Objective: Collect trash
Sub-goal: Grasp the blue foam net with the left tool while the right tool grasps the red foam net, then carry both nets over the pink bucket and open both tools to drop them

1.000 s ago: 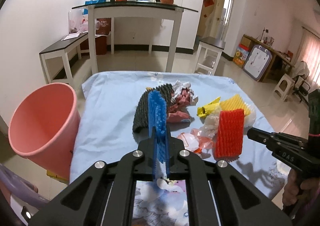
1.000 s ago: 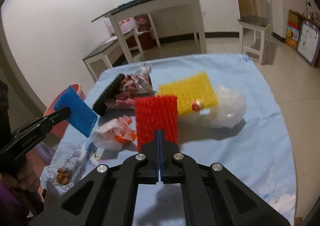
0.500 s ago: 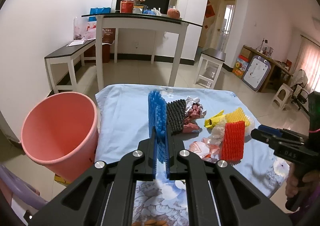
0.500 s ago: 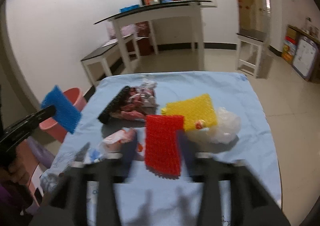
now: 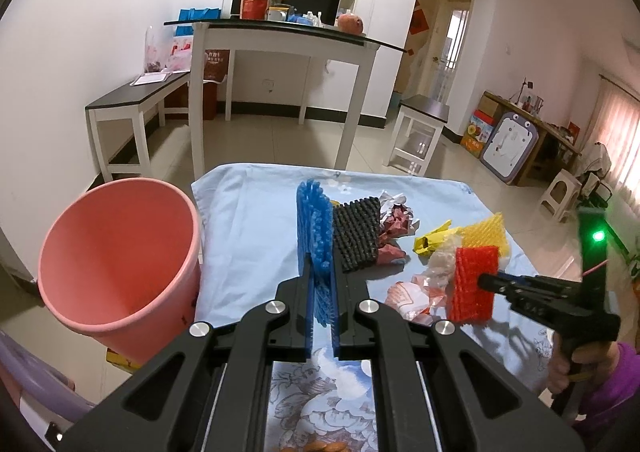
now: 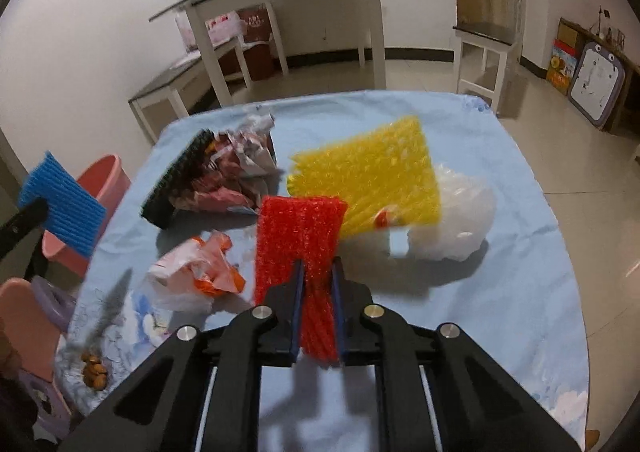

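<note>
The red foam net sleeve (image 6: 298,248), trash at the table's six o'clock edge, was loose a moment ago; now the right gripper (image 6: 316,284) is closing on it, ready to lift. The left gripper (image 5: 320,280) pinches a blue foam net (image 5: 312,228), with the pink plastic bin (image 5: 120,260) at nine o'clock.

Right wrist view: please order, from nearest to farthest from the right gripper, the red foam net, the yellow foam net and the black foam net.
1. Red foam net: between the closing jaws of the right gripper.
2. Yellow foam net: just behind, to the right.
3. Black foam net: farther back, on the left, beside crumpled wrappers.
</note>
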The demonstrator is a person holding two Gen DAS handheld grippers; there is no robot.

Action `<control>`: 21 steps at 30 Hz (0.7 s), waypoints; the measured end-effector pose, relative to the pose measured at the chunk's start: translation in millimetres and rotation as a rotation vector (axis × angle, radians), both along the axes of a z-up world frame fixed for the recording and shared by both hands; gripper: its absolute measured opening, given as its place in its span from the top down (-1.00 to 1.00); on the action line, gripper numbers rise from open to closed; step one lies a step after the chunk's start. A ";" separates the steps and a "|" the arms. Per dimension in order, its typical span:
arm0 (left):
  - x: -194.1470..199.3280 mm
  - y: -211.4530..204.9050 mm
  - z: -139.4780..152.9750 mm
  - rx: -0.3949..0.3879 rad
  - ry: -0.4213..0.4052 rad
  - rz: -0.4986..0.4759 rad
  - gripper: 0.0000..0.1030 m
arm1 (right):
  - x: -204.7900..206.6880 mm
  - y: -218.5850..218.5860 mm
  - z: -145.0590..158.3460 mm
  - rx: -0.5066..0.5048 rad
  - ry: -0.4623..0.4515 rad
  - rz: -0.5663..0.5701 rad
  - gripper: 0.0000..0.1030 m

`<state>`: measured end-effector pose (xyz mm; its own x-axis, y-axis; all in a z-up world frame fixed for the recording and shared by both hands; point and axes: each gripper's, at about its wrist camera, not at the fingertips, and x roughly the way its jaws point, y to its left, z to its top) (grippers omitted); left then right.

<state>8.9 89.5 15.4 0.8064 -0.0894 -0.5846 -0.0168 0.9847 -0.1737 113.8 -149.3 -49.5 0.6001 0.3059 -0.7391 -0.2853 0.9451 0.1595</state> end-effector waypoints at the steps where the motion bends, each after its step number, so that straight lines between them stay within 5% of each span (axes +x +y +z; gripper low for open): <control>1: 0.3 -0.8 -0.3 0.002 -0.001 0.000 0.88 | -2.3 0.0 4.2 0.003 -0.011 0.006 0.79; 10: -2.0 32.1 13.1 -0.007 -0.058 0.073 0.88 | -15.8 38.3 73.2 0.090 -0.148 0.149 0.79; 21: -16.1 107.0 28.2 0.058 -0.095 0.315 0.88 | 16.5 183.8 101.5 0.196 -0.158 0.469 0.78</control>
<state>-7.2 196.5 43.5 0.8401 0.2047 -0.5024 -0.3089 0.9418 -0.1327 130.3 34.5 52.0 0.4648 0.6917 -0.5528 -0.7050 0.6668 0.2415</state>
